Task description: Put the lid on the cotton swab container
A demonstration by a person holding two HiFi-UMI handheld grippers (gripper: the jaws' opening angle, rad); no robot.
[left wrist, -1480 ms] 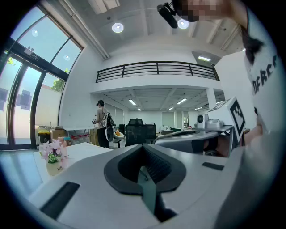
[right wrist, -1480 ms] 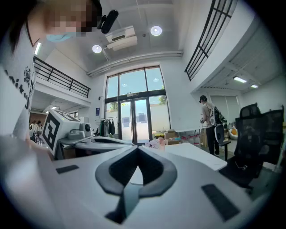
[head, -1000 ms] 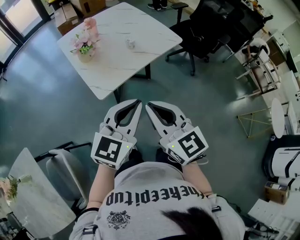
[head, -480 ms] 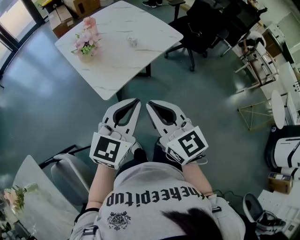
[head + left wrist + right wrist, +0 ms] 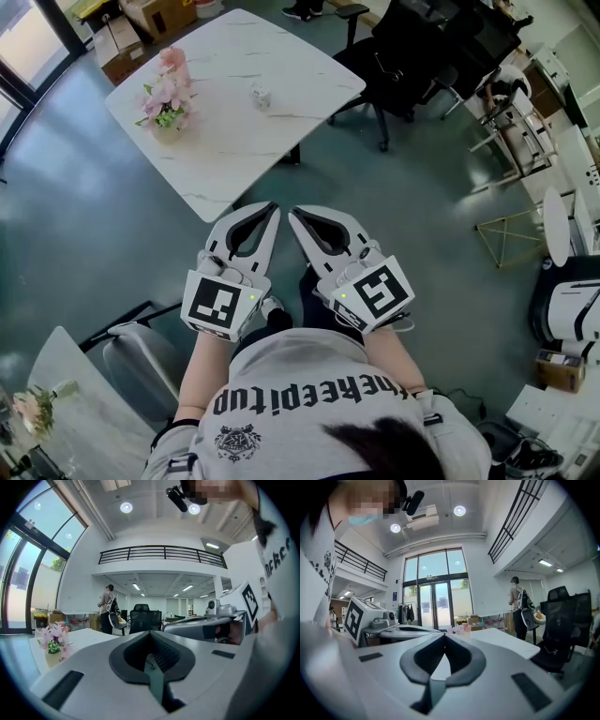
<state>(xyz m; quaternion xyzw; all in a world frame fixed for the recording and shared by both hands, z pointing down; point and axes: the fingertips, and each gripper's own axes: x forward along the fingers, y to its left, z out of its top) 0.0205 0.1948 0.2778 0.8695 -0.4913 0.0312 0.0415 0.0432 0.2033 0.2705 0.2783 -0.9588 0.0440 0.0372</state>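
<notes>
Cotton swab container (image 5: 260, 94), as far as you can make it out, is the small pale thing sitting alone on the white marble table (image 5: 281, 56), well ahead of both your tools. Your left gripper (image 5: 271, 207) has its jaws pressed together tip to tip with nothing between them. Your right gripper (image 5: 293, 213) is the same, closed and empty. The two sit side by side in front of your chest, tips near each other, over the teal-grey floor (image 5: 84, 216) just short of the table's near corner. A pot of pink flowers (image 5: 165, 92) stands to the container's left, well apart from it. A black office chair (image 5: 412, 47) stands at the table's right side, and cardboard boxes (image 5: 141, 19) lie beyond its far-left corner. The container is too small here to tell its long axis, which way it points, or whether it is covered.
</notes>
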